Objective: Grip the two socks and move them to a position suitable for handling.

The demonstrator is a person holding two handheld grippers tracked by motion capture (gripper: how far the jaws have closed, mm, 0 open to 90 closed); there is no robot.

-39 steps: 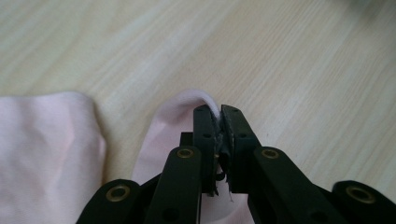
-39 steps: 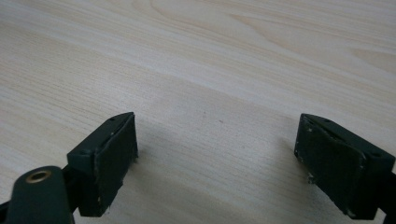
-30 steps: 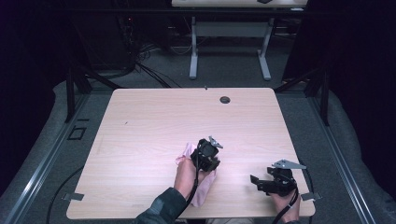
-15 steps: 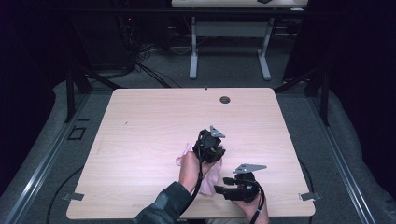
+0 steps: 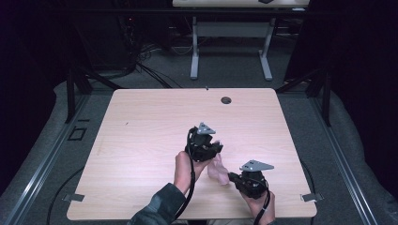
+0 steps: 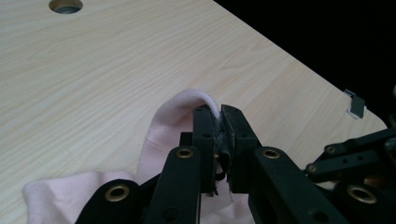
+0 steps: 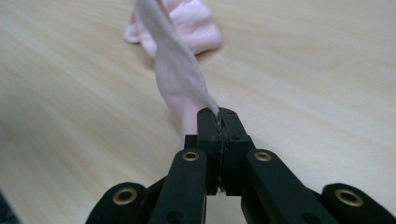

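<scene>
Cloth [image 5: 217, 168], pale pink and soft, lies on the desk [image 5: 141, 140] near the front edge, right of centre, and is now pinched at two points. Left hand-held gripper [image 5: 206, 149]: jaws fully closed on a raised fold of the cloth [image 6: 187, 105], which arches over the jaw tips in the left gripper view. Right hand-held gripper [image 5: 237, 178]: jaws fully closed on a twisted end of the cloth [image 7: 180, 70]; in the right gripper view the fabric runs taut from the jaw tips back to a bunched mass resting on the desk.

Change from one second ago: the right hand-held gripper stood apart from the cloth near the front right corner. It has since travelled left along the front edge and clamped the cloth's near end. The left hand-held gripper has kept its grip and shifted slightly toward the right.

Consequence, as judged: both ends are secured, so the cloth can be drawn apart and spread flat or folded. Uneven tension may slip the thin twisted end from the right jaws.
</scene>
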